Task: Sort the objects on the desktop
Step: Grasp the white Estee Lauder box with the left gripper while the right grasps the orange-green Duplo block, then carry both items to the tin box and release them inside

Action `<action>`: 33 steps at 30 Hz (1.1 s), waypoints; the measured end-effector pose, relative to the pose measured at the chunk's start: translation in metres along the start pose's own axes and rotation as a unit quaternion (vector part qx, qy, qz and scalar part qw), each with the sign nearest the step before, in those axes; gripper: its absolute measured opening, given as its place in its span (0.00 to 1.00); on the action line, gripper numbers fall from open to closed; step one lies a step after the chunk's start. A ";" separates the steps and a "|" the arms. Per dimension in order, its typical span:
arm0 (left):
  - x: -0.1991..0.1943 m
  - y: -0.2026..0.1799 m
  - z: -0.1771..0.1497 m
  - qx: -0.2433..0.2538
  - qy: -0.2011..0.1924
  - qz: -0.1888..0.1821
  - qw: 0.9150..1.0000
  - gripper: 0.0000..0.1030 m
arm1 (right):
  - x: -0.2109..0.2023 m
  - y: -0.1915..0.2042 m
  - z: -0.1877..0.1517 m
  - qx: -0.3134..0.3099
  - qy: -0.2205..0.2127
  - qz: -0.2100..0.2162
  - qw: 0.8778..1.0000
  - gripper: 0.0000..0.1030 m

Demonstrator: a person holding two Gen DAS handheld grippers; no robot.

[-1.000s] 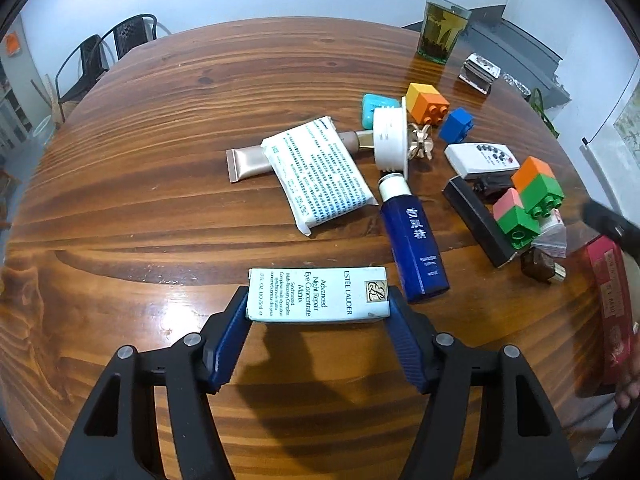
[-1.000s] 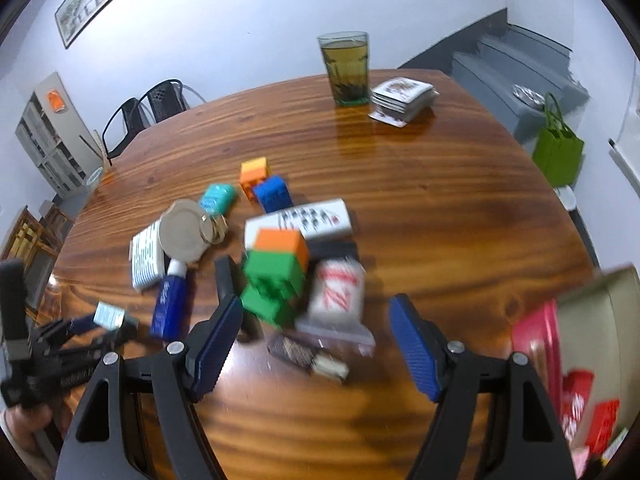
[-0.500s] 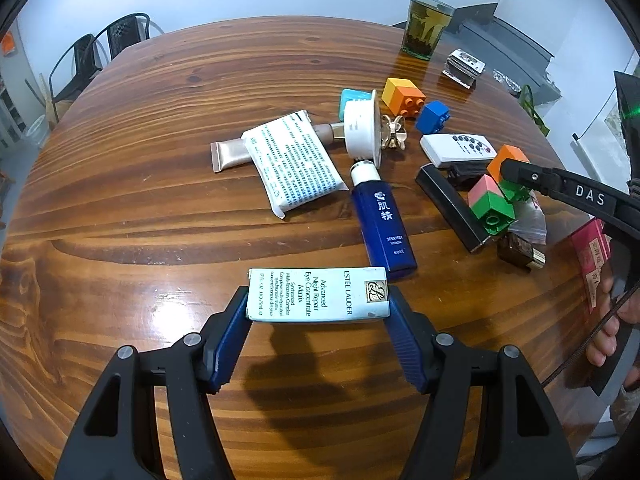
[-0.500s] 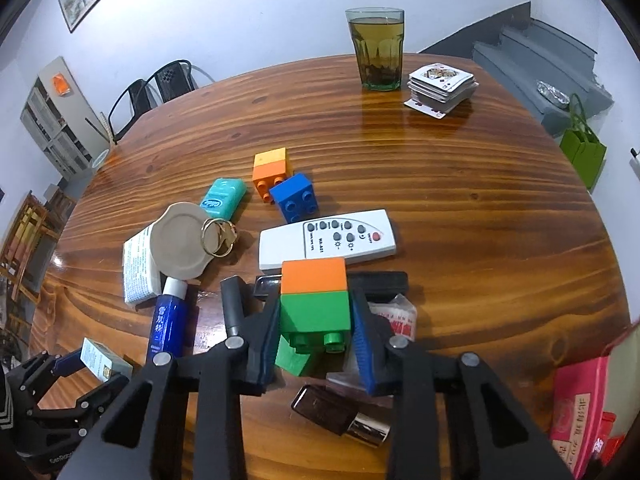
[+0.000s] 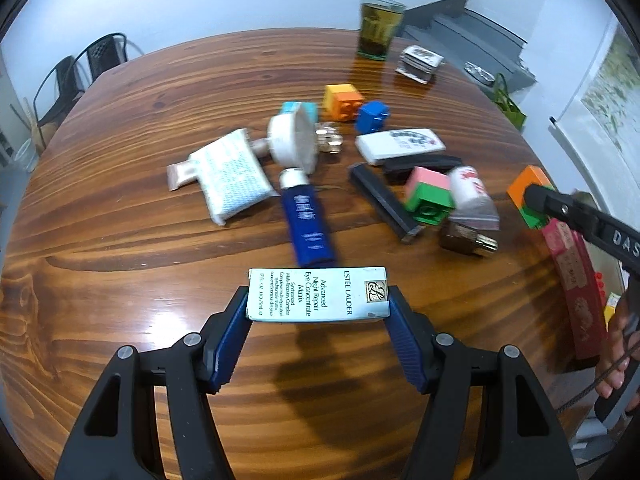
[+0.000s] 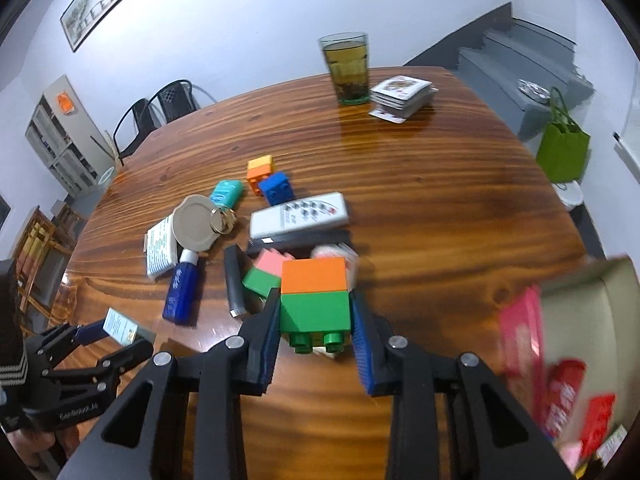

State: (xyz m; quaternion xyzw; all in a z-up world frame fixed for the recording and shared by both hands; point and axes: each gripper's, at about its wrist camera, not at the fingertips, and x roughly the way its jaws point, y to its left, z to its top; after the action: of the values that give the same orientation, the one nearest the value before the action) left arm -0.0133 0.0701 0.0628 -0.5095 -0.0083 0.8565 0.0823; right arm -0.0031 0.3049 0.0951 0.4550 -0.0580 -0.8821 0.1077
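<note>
My left gripper (image 5: 318, 312) is shut on a pale blue Estee Lauder box (image 5: 318, 295), held sideways above the wooden table (image 5: 120, 240). My right gripper (image 6: 315, 320) is shut on an orange-and-green block stack (image 6: 314, 298), lifted off the table; the same stack (image 5: 528, 194) shows at the right edge of the left wrist view. On the table lie a pink-and-green block (image 6: 266, 272), a blue bottle (image 5: 306, 222), a white remote (image 6: 298, 216), an orange block (image 6: 260, 172) and a blue block (image 6: 275, 188).
A glass of tea (image 6: 348, 68) and a deck of cards (image 6: 402, 94) stand at the far side. A white packet (image 5: 230, 176), a round white lid (image 5: 294, 142), a black bar (image 5: 384, 200) and a small brown bottle (image 5: 468, 238) lie mid-table. A red-and-pink box (image 6: 560, 360) sits at the right.
My right gripper closed on the orange-and-green block stack and lifted it back to the right, away from the pile. My left gripper rose and shifted with the box still gripped.
</note>
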 end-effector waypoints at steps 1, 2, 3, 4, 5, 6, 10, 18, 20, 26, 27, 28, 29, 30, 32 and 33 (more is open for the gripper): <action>-0.001 -0.008 -0.001 0.006 0.000 -0.003 1.000 0.66 | -0.005 -0.005 -0.004 0.005 0.000 -0.001 1.000 0.34; -0.002 -0.014 -0.001 0.010 -0.001 -0.005 1.000 0.66 | -0.012 -0.011 -0.009 0.010 -0.001 -0.004 1.000 0.34; -0.004 -0.021 -0.002 0.016 -0.002 -0.008 1.000 0.66 | -0.019 -0.018 -0.014 0.015 -0.003 -0.008 1.000 0.34; -0.006 -0.029 -0.003 0.020 -0.003 -0.010 1.000 0.66 | -0.026 -0.024 -0.019 0.019 -0.004 -0.013 1.000 0.34; -0.007 -0.034 -0.003 0.024 -0.004 -0.012 1.000 0.66 | -0.035 -0.033 -0.025 0.024 -0.005 -0.019 1.000 0.34; -0.009 -0.040 -0.003 0.028 -0.005 -0.014 1.000 0.66 | -0.041 -0.040 -0.029 0.029 -0.006 -0.023 0.999 0.34; -0.015 -0.070 -0.006 0.047 -0.010 -0.026 0.998 0.66 | -0.071 -0.075 -0.050 0.048 -0.010 -0.050 0.998 0.34; -0.021 -0.122 -0.010 0.075 -0.016 -0.043 0.996 0.66 | -0.105 -0.134 -0.088 0.085 0.000 -0.092 0.992 0.34; -0.022 -0.134 -0.012 0.080 -0.017 -0.047 0.996 0.66 | -0.110 -0.143 -0.095 0.089 0.002 -0.093 0.992 0.34; -0.020 -0.171 -0.015 0.098 -0.016 -0.057 0.993 0.66 | -0.113 -0.164 -0.112 0.094 0.022 -0.075 0.993 0.35; -0.020 -0.175 -0.016 0.100 -0.015 -0.057 0.993 0.67 | -0.113 -0.167 -0.113 0.097 0.024 -0.072 0.992 0.35; -0.019 -0.180 -0.017 0.103 -0.015 -0.058 0.993 0.67 | -0.113 -0.170 -0.115 0.098 0.028 -0.066 0.993 0.36; -0.019 -0.184 -0.018 0.105 -0.014 -0.058 0.993 0.67 | -0.113 -0.171 -0.116 0.099 0.030 -0.062 0.993 0.36; -0.019 -0.187 -0.018 0.106 -0.013 -0.058 0.993 0.66 | -0.113 -0.173 -0.117 0.099 0.031 -0.059 0.993 0.36; -0.018 -0.194 -0.018 0.108 -0.012 -0.058 0.992 0.67 | -0.114 -0.176 -0.118 0.095 0.032 -0.055 0.993 0.37; -0.018 -0.197 -0.018 0.108 -0.012 -0.058 0.992 0.67 | -0.114 -0.177 -0.119 0.095 0.031 -0.050 0.994 0.39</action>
State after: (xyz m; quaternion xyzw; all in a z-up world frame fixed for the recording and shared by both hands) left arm 0.0367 0.2601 0.0888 -0.4863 0.0541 0.8520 0.1863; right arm 0.1335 0.5040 0.0812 0.4929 -0.1151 -0.8621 0.0220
